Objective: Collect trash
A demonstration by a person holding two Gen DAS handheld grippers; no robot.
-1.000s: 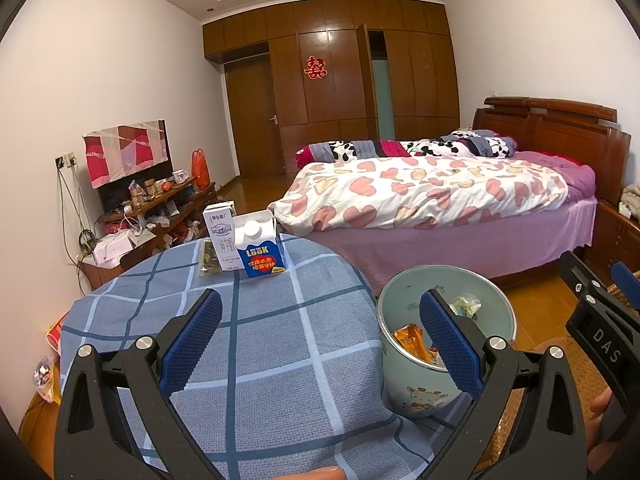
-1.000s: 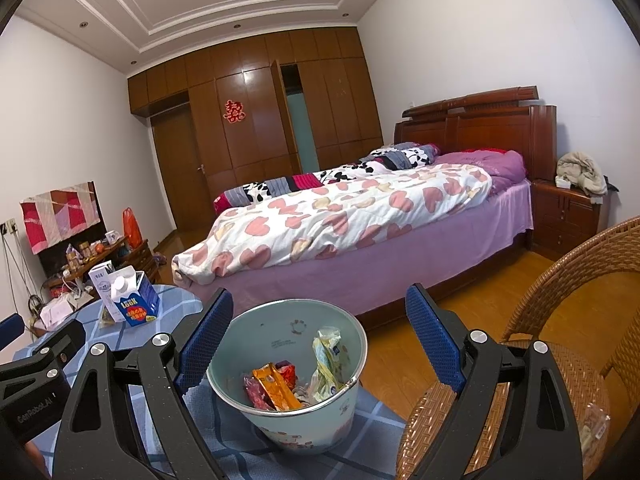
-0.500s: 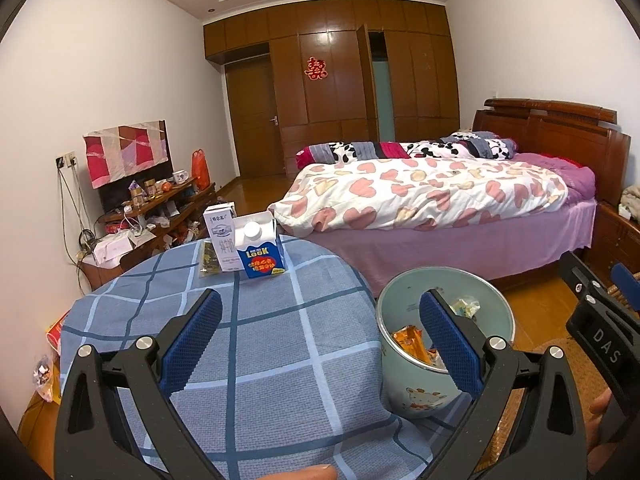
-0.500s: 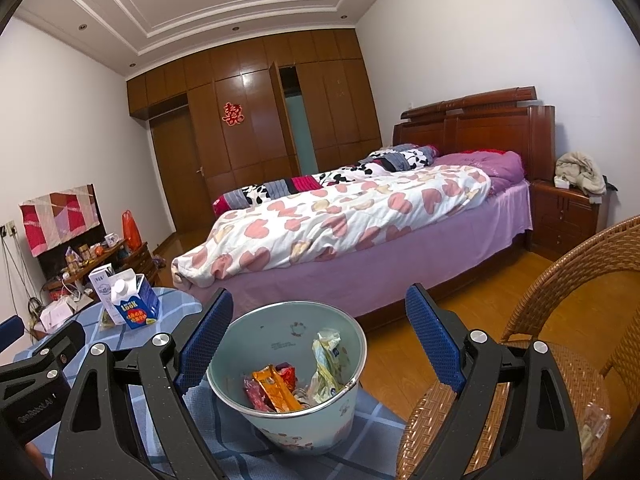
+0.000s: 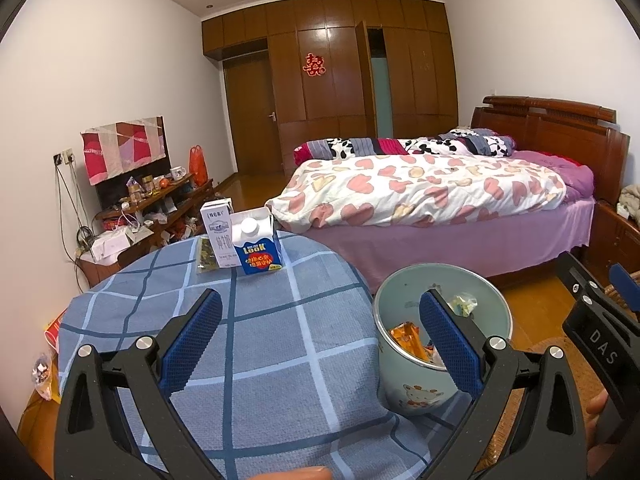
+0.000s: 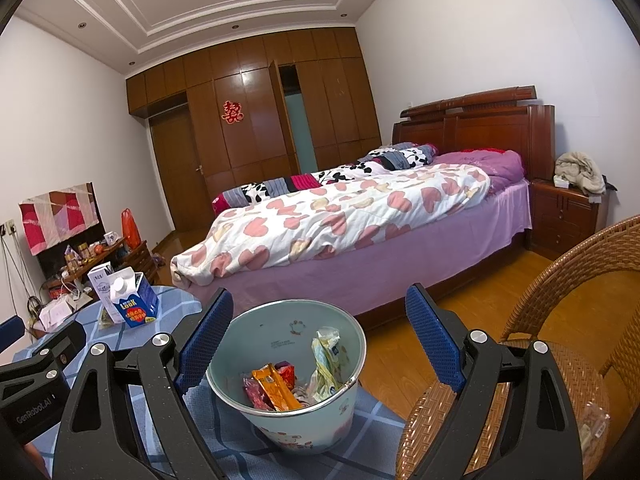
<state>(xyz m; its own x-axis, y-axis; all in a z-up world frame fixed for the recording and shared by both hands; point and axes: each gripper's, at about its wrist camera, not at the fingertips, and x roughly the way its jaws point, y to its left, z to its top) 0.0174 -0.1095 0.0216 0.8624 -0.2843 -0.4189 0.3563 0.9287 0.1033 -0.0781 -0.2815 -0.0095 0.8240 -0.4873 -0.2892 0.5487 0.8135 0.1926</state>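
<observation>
Bedroom table (image 5: 256, 344) wears blue plaid cloth, bearing cartons (image 5: 256, 246) and bin (image 6: 296, 420); both grippers' jaws gape, empty.

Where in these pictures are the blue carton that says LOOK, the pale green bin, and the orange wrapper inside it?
Blue LOOK carton (image 5: 259, 258): left wrist view, printed front face.
Pale green bin (image 6: 320, 432): right wrist view, outer wall below the rim.
Orange wrapper (image 6: 276, 388): right wrist view, middle of the wrapper.
</observation>
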